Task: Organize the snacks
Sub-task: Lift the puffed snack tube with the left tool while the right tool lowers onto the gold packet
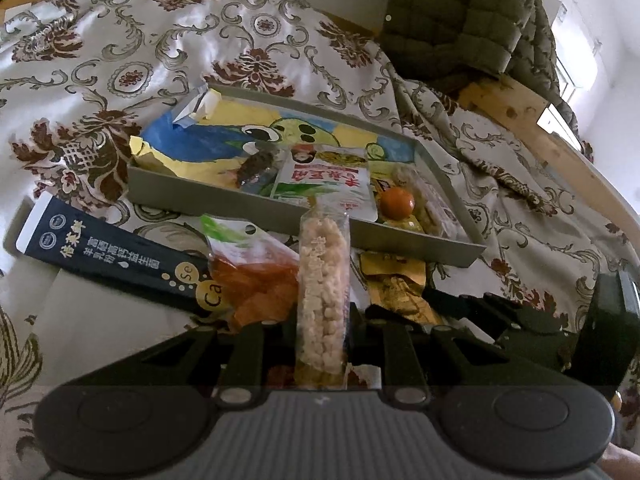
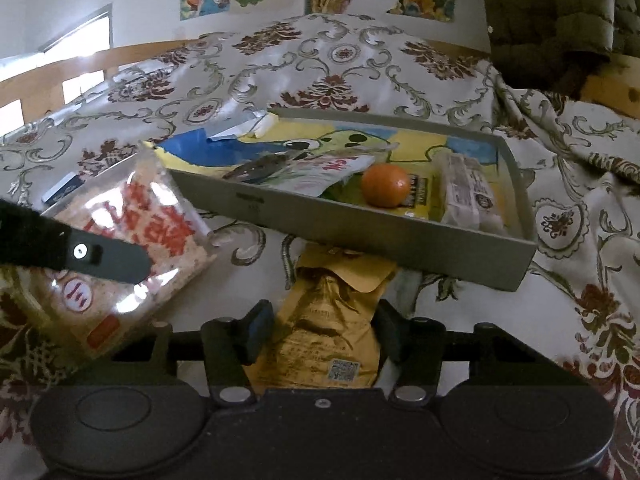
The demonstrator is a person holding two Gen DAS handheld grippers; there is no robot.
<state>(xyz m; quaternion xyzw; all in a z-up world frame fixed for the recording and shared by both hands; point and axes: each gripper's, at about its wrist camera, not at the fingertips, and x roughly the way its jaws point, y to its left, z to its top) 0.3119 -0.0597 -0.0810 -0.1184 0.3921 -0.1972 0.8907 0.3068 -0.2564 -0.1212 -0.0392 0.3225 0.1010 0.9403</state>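
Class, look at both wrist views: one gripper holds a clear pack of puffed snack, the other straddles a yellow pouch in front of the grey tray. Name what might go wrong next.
1. The left gripper pinches the puffed-snack pack on its thin edge; it may swing or slip.
2. The yellow pouch has its far end tucked at the grey tray wall; pulling may snag it or shift the tray.
3. The orange fruit lies loose in the tray and may roll if it is knocked.

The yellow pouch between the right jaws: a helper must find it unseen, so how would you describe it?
Find the grey tray on the patterned cloth. In front of its near wall lies the yellow pouch. It alone is mustard-gold, crinkled, with a small code label.
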